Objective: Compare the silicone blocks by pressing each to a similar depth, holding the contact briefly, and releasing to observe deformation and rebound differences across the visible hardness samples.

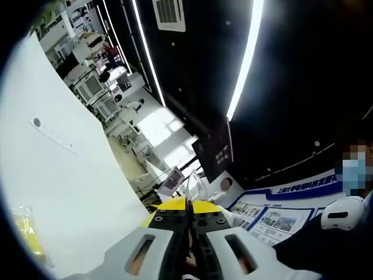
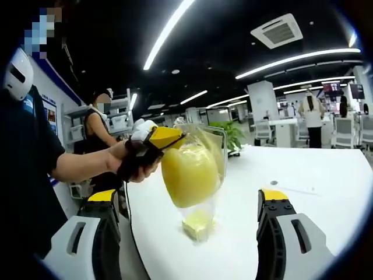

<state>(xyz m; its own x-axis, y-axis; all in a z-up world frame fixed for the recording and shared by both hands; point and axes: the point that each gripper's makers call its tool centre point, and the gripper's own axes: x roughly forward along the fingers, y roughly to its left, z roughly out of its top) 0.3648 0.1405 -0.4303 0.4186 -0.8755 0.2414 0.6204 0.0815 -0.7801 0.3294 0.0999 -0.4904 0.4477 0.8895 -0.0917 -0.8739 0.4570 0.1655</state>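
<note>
- Left gripper [image 1: 187, 219]: jaws pressed together, pinching the top edge of a clear plastic bag [image 1: 194, 185]. Yellow jaw tips meet right at the pinch line.
- Same left gripper [image 2: 156, 140] seen from the right gripper view: a person's hand [image 2: 131, 158] holds it, and the bag [image 2: 198, 175] hangs below it over the white table [image 2: 326, 192].
- Yellow silicone block [image 2: 189, 175] sits in the upper part of the hanging bag. A smaller pale yellow piece [image 2: 198, 224] lies at the bag's bottom, touching or just off the table, hard to tell through the plastic.
- Right gripper [image 2: 189, 204]: jaws spread wide, nothing between them touched. The bag hangs ahead of the gap, apart from both jaws.
- Bag is near the table's front edge in the right gripper view.
- Another yellow packet [image 1: 26, 233] lies on the table [image 1: 87, 192] in the left gripper view, blurred.
- Beyond: ceiling light strips [image 1: 245, 58], poster wall [image 1: 274, 219], a standing person [image 2: 99, 137].
</note>
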